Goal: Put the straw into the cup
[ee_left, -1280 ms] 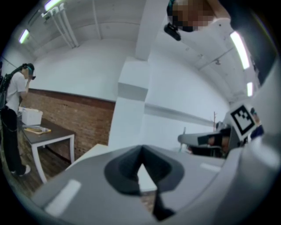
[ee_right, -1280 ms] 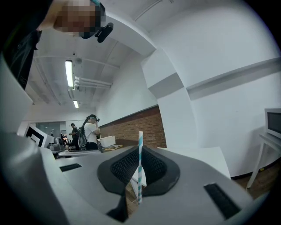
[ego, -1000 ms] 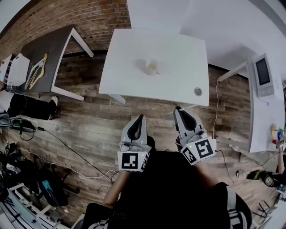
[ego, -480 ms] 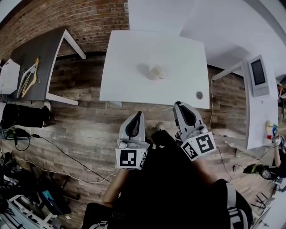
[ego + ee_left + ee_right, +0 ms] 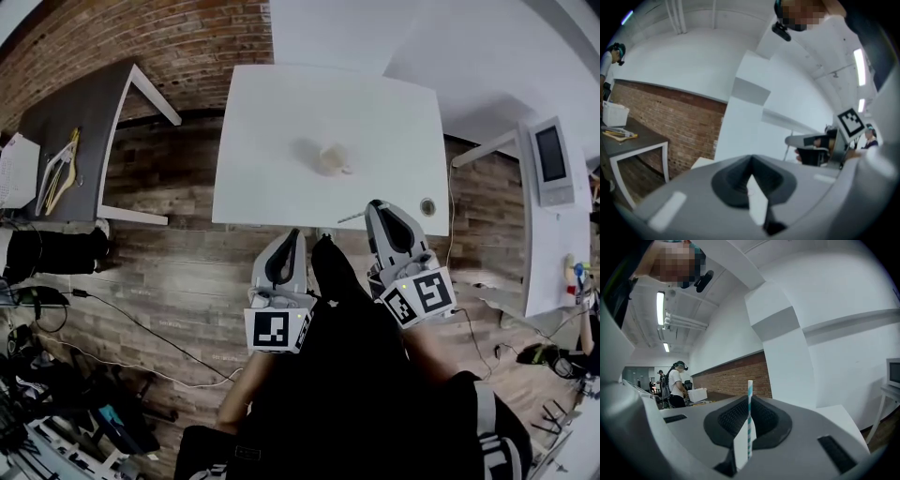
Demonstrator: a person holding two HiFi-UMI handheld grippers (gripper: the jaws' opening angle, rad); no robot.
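A small pale cup [image 5: 330, 159] stands near the middle of the square white table [image 5: 272, 122], well apart from both grippers, which are held at the table's near side above the wood-plank floor [image 5: 178, 272]. The right gripper [image 5: 375, 208] reaches that near edge, close to the round grey grommet [image 5: 428, 206] in the table's near right corner. Its jaws pinch a thin white paper straw with teal stripes [image 5: 750, 394]. In the right gripper view the straw stands upright between the dark ribbed pads and rises past their tips. In the head view it shows only as a fine pale line, jutting from the jaw tips along the table's near edge toward the left gripper [image 5: 292, 236]. The left gripper sits beside the right one, a little farther back from the table. Its jaws are pressed together at the tips with nothing between them (its own view shows the dark pads meeting in a point). Left of the white table stands a dark grey table with white legs [image 5: 84, 112], bearing pale clothes hangers [image 5: 58, 169]. Right of the white table is a white desk carrying a grey screen unit [image 5: 551, 159]. A red brick wall [image 5: 141, 37] runs beyond the table's far left corner.
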